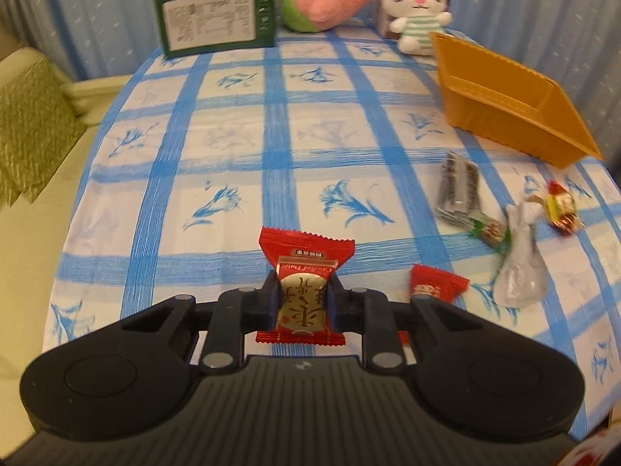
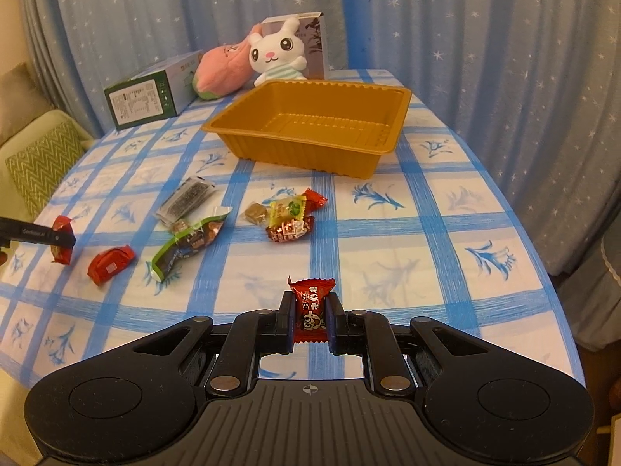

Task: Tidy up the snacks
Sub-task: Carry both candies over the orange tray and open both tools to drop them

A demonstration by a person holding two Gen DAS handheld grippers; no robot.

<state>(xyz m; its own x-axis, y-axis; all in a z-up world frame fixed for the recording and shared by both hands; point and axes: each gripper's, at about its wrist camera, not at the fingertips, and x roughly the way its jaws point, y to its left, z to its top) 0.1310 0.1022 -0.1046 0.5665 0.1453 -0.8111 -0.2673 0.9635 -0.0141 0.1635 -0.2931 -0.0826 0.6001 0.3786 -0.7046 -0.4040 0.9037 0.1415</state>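
My left gripper (image 1: 302, 294) is shut on a red and gold date candy (image 1: 303, 272), held above the near table edge. It also shows at the far left of the right wrist view (image 2: 62, 240). My right gripper (image 2: 310, 312) is shut on a small red milk candy (image 2: 311, 303) above the table. The empty brown plastic tray (image 2: 384, 143) stands beyond it, also in the left wrist view (image 1: 500, 93). Loose snacks lie on the cloth: a red packet (image 2: 110, 264), a green-edged wrapper (image 2: 186, 244), a grey packet (image 2: 188, 198) and a small candy cluster (image 2: 289, 213).
A blue checked tablecloth (image 2: 388, 233) covers the oval table. At the back stand a green box (image 2: 151, 95), a pink plush (image 2: 221, 68), a white rabbit plush (image 2: 277, 56) and a grey box (image 2: 314, 42). A sofa with a green cushion (image 2: 39, 163) is at left.
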